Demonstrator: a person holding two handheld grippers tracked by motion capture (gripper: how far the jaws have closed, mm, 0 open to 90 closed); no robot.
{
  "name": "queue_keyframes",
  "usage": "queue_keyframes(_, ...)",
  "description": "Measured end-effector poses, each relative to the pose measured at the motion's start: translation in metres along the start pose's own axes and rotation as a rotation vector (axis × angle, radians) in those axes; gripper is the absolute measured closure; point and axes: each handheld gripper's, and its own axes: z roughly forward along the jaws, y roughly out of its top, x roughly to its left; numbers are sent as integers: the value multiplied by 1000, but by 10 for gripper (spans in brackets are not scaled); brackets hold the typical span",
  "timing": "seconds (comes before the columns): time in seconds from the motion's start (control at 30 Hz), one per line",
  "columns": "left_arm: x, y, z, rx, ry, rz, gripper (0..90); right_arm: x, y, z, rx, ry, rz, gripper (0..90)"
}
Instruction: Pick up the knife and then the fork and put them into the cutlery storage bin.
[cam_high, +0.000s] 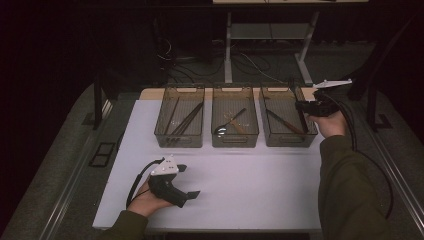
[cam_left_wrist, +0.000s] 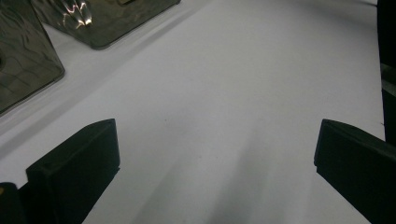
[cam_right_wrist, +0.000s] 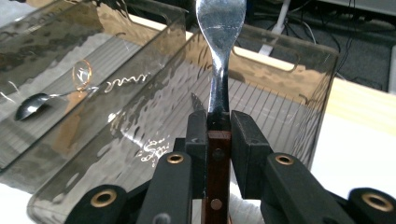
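My right tool (cam_right_wrist: 218, 135) clamped on wood-handled knife (cam_right_wrist: 219, 56), blade toward 12 o'clock, above right bin (cam_high: 288, 123) for sorting. Left tool (cam_high: 187, 182) apart, idle on desk (cam_high: 240, 175).

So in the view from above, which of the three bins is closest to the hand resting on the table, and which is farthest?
From the left hand, at the table's near edge:
1. Left bin, nearest, up ahead.
2. Middle bin, farther to the right.
3. Right bin, farthest, by the other hand.
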Motion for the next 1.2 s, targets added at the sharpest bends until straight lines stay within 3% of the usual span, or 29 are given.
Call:
queue_keyframes(0.33, 1, 0, 0, 0, -3, 2, 0, -3, -24, 25, 117, -15, 25, 764)
queue_keyframes(0.37, 1, 0, 0, 0, -4, 3, 0, -3, -25, 26, 136, -19, 16, 730)
queue_keyframes(0.4, 0, 0, 0, -1, -4, 2, 0, -2, -25, 26, 135, -15, 16, 630)
queue_keyframes(0.57, 0, 0, 0, 6, -4, 10, 0, -2, -22, 17, 91, 19, 25, 491)
queue_keyframes(0.97, 0, 1, -1, 4, 5, 5, 0, 7, -27, -6, 21, 113, 53, 341)
queue_keyframes(1.2, 0, 1, -1, 6, -3, 1, 0, 19, -33, -21, -31, 91, 12, 244)
